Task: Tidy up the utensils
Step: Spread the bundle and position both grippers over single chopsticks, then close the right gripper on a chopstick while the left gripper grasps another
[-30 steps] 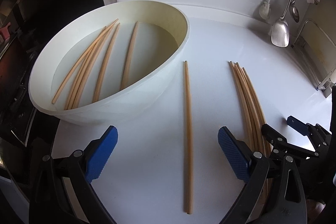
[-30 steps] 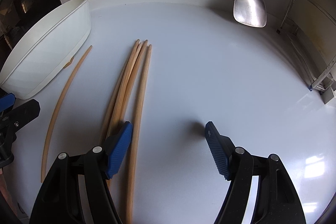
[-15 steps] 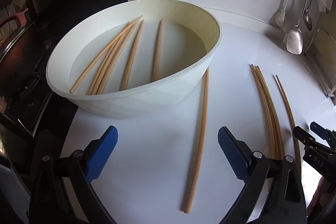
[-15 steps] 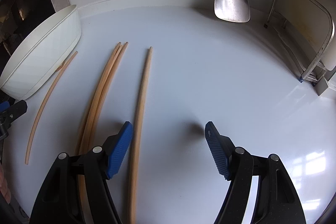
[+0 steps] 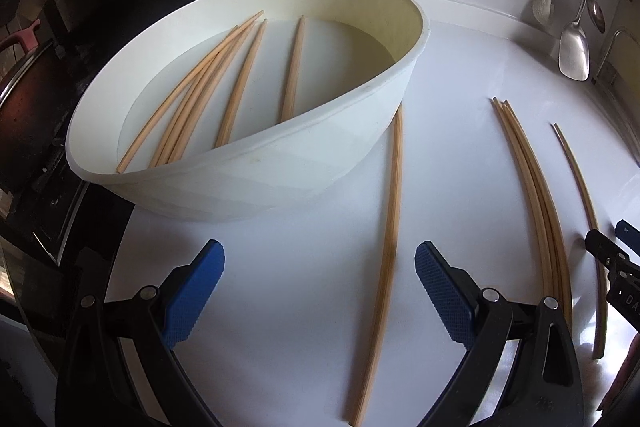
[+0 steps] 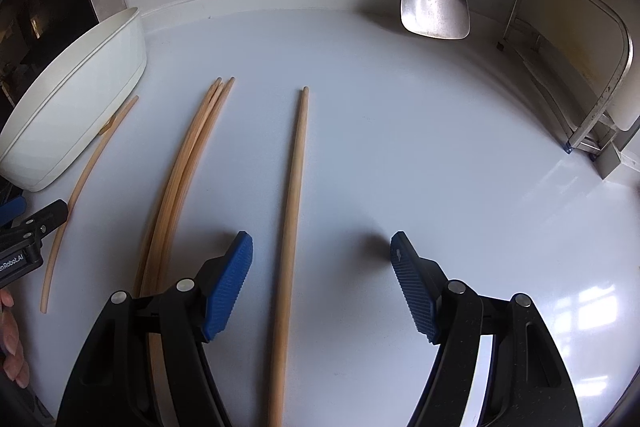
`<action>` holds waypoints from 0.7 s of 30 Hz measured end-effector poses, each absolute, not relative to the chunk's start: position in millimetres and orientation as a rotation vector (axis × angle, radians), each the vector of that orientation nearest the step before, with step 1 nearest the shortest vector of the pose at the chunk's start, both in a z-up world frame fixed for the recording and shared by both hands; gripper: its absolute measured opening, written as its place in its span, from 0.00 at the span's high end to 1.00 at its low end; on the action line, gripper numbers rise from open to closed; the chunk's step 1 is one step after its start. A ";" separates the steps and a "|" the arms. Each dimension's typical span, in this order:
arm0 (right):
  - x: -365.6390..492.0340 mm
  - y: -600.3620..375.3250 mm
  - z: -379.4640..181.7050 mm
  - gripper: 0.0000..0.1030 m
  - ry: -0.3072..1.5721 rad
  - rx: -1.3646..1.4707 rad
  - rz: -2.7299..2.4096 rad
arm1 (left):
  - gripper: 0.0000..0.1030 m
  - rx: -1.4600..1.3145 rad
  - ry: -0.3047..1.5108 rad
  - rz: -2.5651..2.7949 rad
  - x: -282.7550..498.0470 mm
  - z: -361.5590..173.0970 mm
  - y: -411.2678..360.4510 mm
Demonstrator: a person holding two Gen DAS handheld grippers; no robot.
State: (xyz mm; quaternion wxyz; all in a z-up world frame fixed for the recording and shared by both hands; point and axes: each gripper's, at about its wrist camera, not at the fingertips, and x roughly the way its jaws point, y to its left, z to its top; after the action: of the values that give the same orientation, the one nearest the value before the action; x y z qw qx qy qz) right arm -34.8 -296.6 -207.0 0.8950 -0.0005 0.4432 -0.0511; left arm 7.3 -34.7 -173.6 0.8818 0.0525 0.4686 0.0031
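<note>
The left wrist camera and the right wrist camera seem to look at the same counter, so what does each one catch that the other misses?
Only the left wrist view looks into the white bowl, where several chopsticks lie. Only the right wrist view shows the metal rack at the counter's edge. Both show the chopstick bundle, two single chopsticks on the counter, one beside the bowl and one apart, and the hanging spatula. Both grippers, left and right, are open and empty.

Both grippers hung low and level, side by side. The left gripper [image 5: 320,291] held its blue-padded fingers [image 5: 196,291] wide apart, empty; the right gripper [image 6: 322,283] likewise gaped, gripping nothing.
</note>
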 end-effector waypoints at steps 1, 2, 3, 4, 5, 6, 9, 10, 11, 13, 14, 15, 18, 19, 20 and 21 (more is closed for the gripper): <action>-35.2 -297.1 -207.4 0.34 0.919 -0.001 -0.106 | 0.08 0.112 0.974 0.012 7.6 -173.5 -34.1; -35.6 -297.6 -207.4 0.34 0.918 0.000 -0.106 | 0.08 0.112 0.970 0.017 7.6 -173.3 -33.5; -35.5 -297.8 -207.3 0.34 0.918 0.000 -0.106 | 0.08 0.111 0.967 0.020 7.9 -173.2 -32.7; -35.8 -298.7 -207.3 0.34 0.918 0.001 -0.107 | 0.08 0.109 0.968 0.020 8.4 -173.2 -32.2; -35.9 -299.4 -207.4 0.34 0.917 0.001 -0.106 | 0.08 0.105 0.972 0.020 9.3 -174.2 -31.5; -36.0 -299.8 -207.4 0.34 0.917 0.001 -0.106 | 0.08 0.100 0.981 0.022 10.3 -175.7 -30.7; -36.7 -301.0 -207.7 0.34 0.914 0.004 -0.110 | 0.08 0.086 0.997 0.020 11.1 -178.8 -29.5; -36.8 -301.0 -207.7 0.34 0.914 0.003 -0.110 | 0.08 0.088 0.993 0.023 10.2 -178.4 -30.3; -36.9 -301.1 -207.8 0.34 0.913 0.003 -0.110 | 0.08 0.093 0.988 0.023 9.8 -178.0 -31.5; -37.1 -301.1 -207.7 0.34 0.912 0.004 -0.110 | 0.08 0.103 0.985 0.023 10.0 -177.6 -34.2; -37.1 -301.3 -207.7 0.34 0.911 0.003 -0.109 | 0.09 0.106 0.985 0.020 10.1 -177.9 -35.7; -37.2 -301.6 -207.6 0.34 0.910 0.004 -0.109 | 0.11 0.107 0.987 0.019 10.3 -178.4 -37.0; -36.9 -302.1 -207.3 0.34 0.908 0.000 -0.108 | 0.14 0.100 0.978 0.012 10.6 -177.9 -40.6; -37.0 -302.0 -207.2 0.34 0.907 -0.002 -0.106 | 0.15 0.103 0.975 0.010 10.9 -177.7 -42.7; -36.6 -301.9 -207.1 0.34 0.907 -0.004 -0.104 | 0.18 0.108 0.973 0.007 11.2 -177.3 -45.1; -36.6 -301.5 -207.0 0.34 0.906 -0.007 -0.100 | 0.23 0.111 0.972 0.002 11.4 -176.7 -47.4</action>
State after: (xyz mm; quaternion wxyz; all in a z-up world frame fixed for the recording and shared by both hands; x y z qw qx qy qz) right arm -36.6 -301.5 -207.0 0.8980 -0.0033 0.4374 -0.0482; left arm 11.4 -47.4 -176.7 0.8828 0.0533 0.4668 0.0008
